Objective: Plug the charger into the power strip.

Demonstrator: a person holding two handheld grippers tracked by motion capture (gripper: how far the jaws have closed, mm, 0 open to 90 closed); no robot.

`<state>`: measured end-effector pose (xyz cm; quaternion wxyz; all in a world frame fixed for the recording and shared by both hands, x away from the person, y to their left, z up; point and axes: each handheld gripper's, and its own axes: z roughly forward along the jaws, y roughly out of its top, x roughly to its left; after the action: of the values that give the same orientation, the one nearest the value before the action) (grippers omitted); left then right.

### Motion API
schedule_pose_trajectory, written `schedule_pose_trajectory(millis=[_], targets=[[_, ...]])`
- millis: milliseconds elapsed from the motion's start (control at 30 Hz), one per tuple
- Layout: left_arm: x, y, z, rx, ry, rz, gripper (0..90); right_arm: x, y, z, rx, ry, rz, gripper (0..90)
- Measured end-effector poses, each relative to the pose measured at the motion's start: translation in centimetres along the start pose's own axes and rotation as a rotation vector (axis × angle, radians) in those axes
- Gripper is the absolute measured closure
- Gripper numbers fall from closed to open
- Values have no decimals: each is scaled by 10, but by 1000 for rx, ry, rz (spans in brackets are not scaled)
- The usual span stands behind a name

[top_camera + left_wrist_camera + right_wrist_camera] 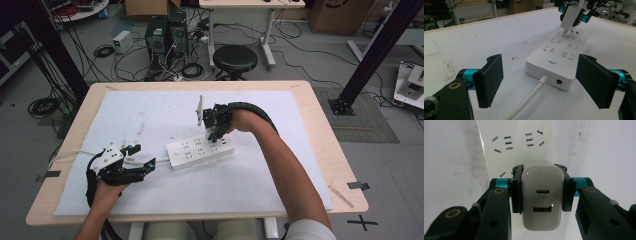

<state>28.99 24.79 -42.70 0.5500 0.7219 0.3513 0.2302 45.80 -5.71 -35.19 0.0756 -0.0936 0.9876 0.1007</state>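
A white power strip [200, 149] lies on the white mat, its cable [529, 100] running toward my left gripper. My right gripper [541, 187] is shut on a white USB charger [541, 197], one pad on each side. The charger [571, 17] hangs upright over the far end of the power strip [556, 57], its prongs pointing down and their tips at the socket face. How deep they sit I cannot tell. My left gripper [542, 81] stands open just short of the strip's cable end, with the jaws wide to either side and touching nothing.
The white mat [150, 115] covers most of the wooden table [320, 130]. On the floor beyond the far edge are a black stool [235, 59], computer cases [165, 35] and loose cables. Black frame posts [372, 55] stand to either side.
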Motion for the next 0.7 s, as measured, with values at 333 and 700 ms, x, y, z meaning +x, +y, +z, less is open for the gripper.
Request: schedule_pose_trajectory(millis=[333, 700], targets=[[2, 0, -1, 1, 0, -3, 221, -2, 6, 7, 27, 22, -55, 631], [2, -2, -1, -5, 0, -12, 221, -7, 23, 12, 112, 62, -70, 633]])
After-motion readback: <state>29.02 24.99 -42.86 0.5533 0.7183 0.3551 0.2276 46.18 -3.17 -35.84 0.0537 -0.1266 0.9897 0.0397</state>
